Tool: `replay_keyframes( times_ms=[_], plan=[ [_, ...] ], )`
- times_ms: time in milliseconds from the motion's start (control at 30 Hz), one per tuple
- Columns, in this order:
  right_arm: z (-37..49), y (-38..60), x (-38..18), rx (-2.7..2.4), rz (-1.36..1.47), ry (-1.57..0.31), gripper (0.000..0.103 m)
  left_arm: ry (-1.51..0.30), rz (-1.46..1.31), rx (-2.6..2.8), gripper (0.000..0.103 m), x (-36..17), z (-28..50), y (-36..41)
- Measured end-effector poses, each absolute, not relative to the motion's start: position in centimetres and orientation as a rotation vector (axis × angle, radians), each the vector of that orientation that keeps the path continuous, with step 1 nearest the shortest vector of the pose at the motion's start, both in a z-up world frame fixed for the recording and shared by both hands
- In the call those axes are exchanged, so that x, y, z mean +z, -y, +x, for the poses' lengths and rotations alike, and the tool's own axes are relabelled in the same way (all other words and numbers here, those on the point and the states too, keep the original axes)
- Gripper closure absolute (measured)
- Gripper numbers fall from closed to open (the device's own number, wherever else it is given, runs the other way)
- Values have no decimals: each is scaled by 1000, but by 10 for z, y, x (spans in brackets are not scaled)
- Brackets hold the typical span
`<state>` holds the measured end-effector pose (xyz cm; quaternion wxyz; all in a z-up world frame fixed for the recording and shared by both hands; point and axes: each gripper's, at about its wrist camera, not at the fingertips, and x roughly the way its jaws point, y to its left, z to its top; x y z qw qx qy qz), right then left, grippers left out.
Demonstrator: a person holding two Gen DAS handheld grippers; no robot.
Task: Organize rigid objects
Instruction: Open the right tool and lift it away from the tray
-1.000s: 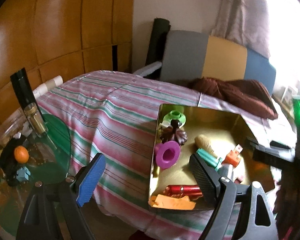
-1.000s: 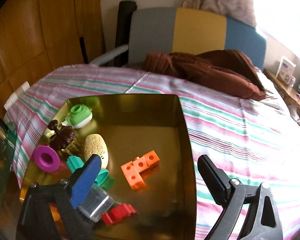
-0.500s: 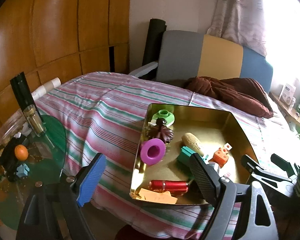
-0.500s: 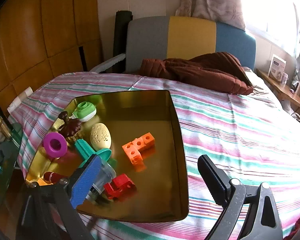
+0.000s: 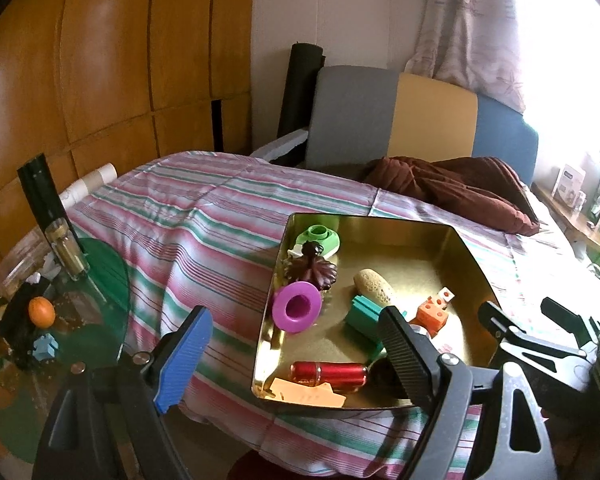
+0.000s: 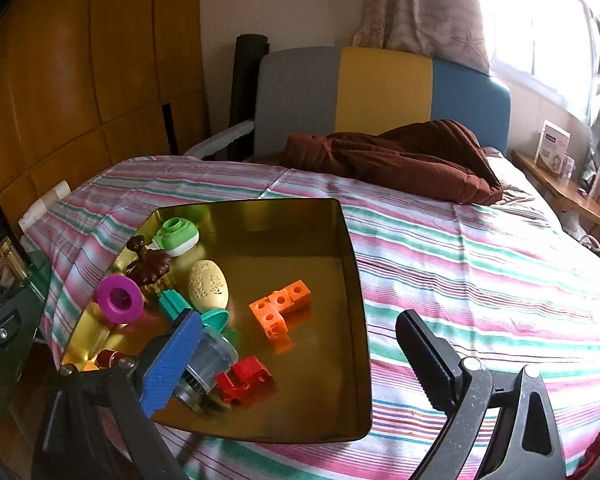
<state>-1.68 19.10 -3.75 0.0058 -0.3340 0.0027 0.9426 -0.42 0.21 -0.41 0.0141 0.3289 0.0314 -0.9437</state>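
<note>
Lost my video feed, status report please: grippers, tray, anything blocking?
Left gripper open, empty. Right gripper open, empty, above shiny gold metal tray on striped bedspread. Small plastic toys inside untouched. Nothing blocking.

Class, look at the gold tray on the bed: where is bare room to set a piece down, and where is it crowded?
Free: the gold tray floor beyond the orange block, toward its far right corner. Crowded: its left side, from green piece to purple ring.

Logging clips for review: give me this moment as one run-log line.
left gripper: open, empty | right gripper: open, empty | gold tray: on striped bedspread, toys inside | sorting: not begun
</note>
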Motion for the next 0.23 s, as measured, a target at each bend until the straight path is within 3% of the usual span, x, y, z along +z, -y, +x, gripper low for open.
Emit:
replay_keyframes(
  times_ms=[67, 233],
  plan=[
    [-17, -188, -38, 2956, -1053, -3, 5, -110, 1009, -2935, 22, -5, -4, -1],
    [-17, -182, -39, 2971, -1058, 22, 5, -111, 991, -2925, 23, -6, -4, 2]
  ],
)
